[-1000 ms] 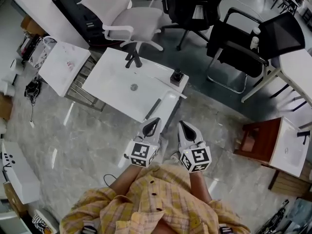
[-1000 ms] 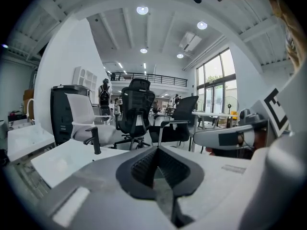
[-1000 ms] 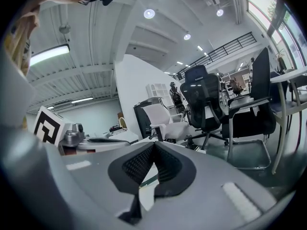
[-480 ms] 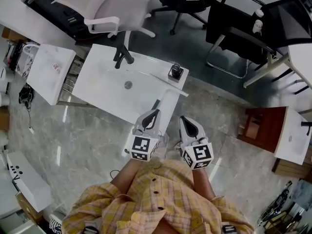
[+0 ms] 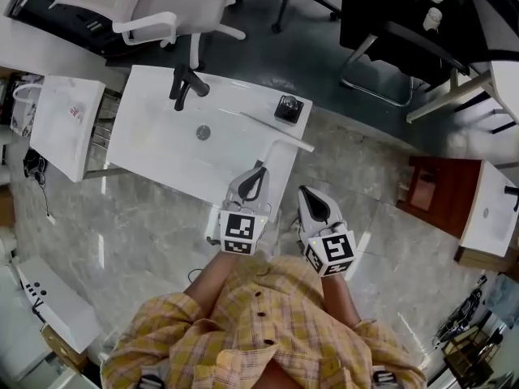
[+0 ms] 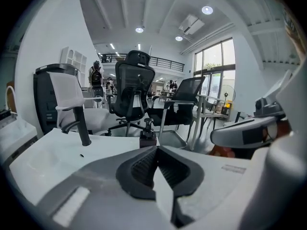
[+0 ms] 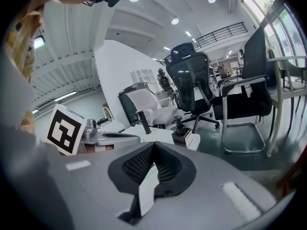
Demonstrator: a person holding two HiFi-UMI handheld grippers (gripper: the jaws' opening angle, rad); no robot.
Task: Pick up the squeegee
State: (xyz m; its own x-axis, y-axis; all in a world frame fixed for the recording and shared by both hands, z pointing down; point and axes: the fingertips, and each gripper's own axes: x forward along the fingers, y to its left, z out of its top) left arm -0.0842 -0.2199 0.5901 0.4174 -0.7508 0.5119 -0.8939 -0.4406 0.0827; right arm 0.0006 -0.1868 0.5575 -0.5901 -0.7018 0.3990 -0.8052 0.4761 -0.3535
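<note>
The squeegee (image 5: 284, 134) lies flat at the right end of the white worktop (image 5: 162, 144), a sink top with a black tap (image 5: 186, 83) and a dark soap bottle (image 5: 288, 108) just beyond it. In the head view its pale blade runs slantwise from upper left to lower right. The darker handle seems to leave the blade's middle and point back toward the person, and its near end is hidden under the left gripper (image 5: 258, 168).

Both the left gripper and the right gripper (image 5: 312, 194) have their fingers pressed together with nothing between them.

The main risk is arriving like this. Fingers that have not opened would shove the handle rather than straddle it. The squeegee sits close to the worktop's edge, so a push could spin it or send it to the floor. A reach too far forward could knock the soap bottle.
</note>
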